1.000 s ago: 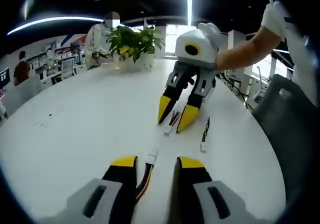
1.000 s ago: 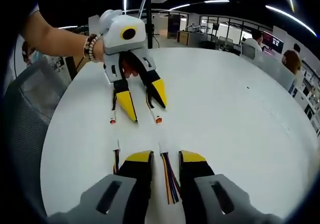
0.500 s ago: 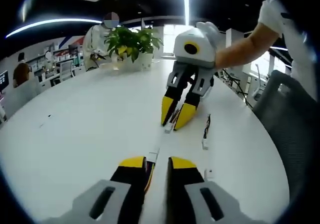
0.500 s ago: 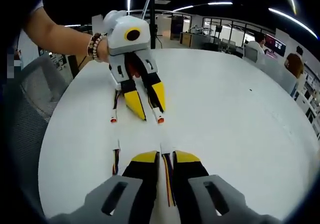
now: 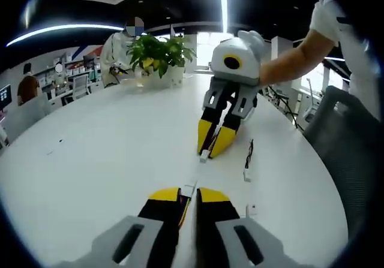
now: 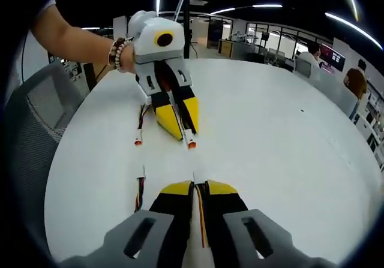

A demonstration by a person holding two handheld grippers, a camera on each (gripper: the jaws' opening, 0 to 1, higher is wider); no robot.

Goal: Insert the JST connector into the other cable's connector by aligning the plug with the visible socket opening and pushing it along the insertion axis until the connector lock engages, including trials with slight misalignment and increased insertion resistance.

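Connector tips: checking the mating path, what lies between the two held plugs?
In the right gripper view, bare white table separates the white plug from the orange-tipped plug; spare cables lie aside.

- White round table (image 5: 108,142) (image 6: 270,136), glossy top.
- Potted green plant (image 5: 159,52) on the far edge in the left gripper view.
- Loose dark cable with white connector (image 5: 246,163) beside the right gripper (image 5: 213,148) in the left gripper view; a further small white connector (image 5: 251,208) nearer the camera.
- Cable with orange-tipped connector (image 6: 138,141) lies free on the table in the right gripper view; second orange-tipped connector (image 6: 191,143) at the left gripper's (image 6: 180,133) jaw tips.
- Short multicoloured-wire cable with white plug (image 6: 140,187) left of the near jaws.
- Tiny dark specks (image 5: 60,141) on the top.
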